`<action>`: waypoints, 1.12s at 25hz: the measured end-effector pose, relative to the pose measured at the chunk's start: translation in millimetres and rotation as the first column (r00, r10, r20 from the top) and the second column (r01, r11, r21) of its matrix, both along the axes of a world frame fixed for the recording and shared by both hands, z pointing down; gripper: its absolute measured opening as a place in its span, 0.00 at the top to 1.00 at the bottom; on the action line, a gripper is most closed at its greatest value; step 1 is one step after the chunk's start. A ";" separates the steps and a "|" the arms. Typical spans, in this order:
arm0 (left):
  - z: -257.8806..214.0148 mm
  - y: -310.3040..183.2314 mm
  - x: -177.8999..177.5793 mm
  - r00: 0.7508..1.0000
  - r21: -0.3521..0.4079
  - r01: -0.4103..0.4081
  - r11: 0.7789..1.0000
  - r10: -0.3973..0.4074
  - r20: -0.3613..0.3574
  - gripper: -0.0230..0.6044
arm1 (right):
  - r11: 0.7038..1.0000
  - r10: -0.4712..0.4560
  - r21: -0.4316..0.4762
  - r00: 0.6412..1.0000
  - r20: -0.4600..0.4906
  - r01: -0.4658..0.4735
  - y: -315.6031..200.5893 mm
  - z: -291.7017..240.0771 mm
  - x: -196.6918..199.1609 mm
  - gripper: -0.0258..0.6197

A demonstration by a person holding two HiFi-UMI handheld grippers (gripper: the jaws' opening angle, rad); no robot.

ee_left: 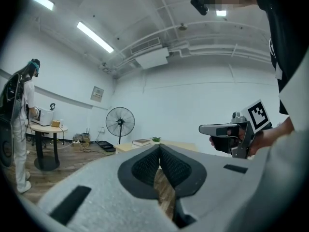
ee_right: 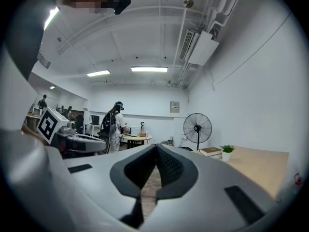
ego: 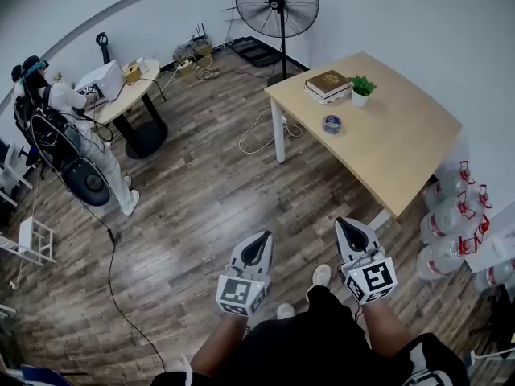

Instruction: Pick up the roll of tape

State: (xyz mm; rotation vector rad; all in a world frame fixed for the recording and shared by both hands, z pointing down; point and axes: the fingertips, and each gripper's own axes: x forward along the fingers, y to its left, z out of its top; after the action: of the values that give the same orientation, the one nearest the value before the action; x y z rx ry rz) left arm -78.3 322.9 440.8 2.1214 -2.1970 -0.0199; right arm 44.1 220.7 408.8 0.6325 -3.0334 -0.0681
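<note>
Wood-plank floor (ego: 193,215), office room, fills most of the head view. Light wooden table (ego: 402,143), upper right: carries books (ego: 327,84), a potted plant (ego: 362,88) and, toward its near edge, the roll of tape (ego: 331,124), lying flat and untouched. My left gripper (ego: 258,249) and right gripper (ego: 351,233), low in frame, well apart from the table: both sets of jaws pressed together, nothing held. Progress, by my reckoning: none yet; approach, opening and grasp are all left to do.

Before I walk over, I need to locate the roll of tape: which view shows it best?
The head view: the roll of tape lies in plain sight on the table. Neither gripper view shows it.
</note>
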 end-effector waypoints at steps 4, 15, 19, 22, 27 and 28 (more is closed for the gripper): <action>2.7 -10.6 -6.9 1.000 -0.008 -0.005 1.000 0.005 -0.005 0.96 | 1.000 0.006 -0.003 1.000 -0.004 -0.006 -12.3 2.1 -8.6 0.97; 13.4 -68.0 -13.1 0.999 -0.033 -0.037 0.999 0.038 0.009 0.96 | 1.000 0.021 -0.010 1.000 0.007 -0.021 -71.3 6.2 -23.5 0.97; 16.9 -100.8 -17.9 0.999 -0.042 -0.050 0.998 0.050 0.002 0.96 | 0.999 0.034 -0.014 0.999 0.018 -0.034 -105.0 7.2 -28.2 0.97; 18.3 -133.4 -23.0 0.998 -0.052 -0.065 0.997 0.066 0.016 0.96 | 0.999 0.036 -0.027 0.999 0.020 -0.035 -135.4 12.3 -33.7 0.97; 25.3 -184.4 -37.6 0.998 -0.078 -0.058 0.995 0.059 0.017 0.96 | 0.999 0.015 -0.043 1.000 -0.010 -0.016 -178.0 20.5 -48.5 0.97; 23.0 -193.7 -41.6 0.998 -0.071 -0.050 0.996 0.052 0.030 0.96 | 0.999 0.010 -0.045 1.000 -0.010 -0.010 -187.5 19.9 -51.7 0.97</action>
State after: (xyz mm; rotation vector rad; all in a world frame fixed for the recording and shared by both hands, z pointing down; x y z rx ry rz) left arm -119.9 129.3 463.8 2.1536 -2.1262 0.0931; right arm -7.6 33.2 428.7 0.6423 -3.0128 -0.0020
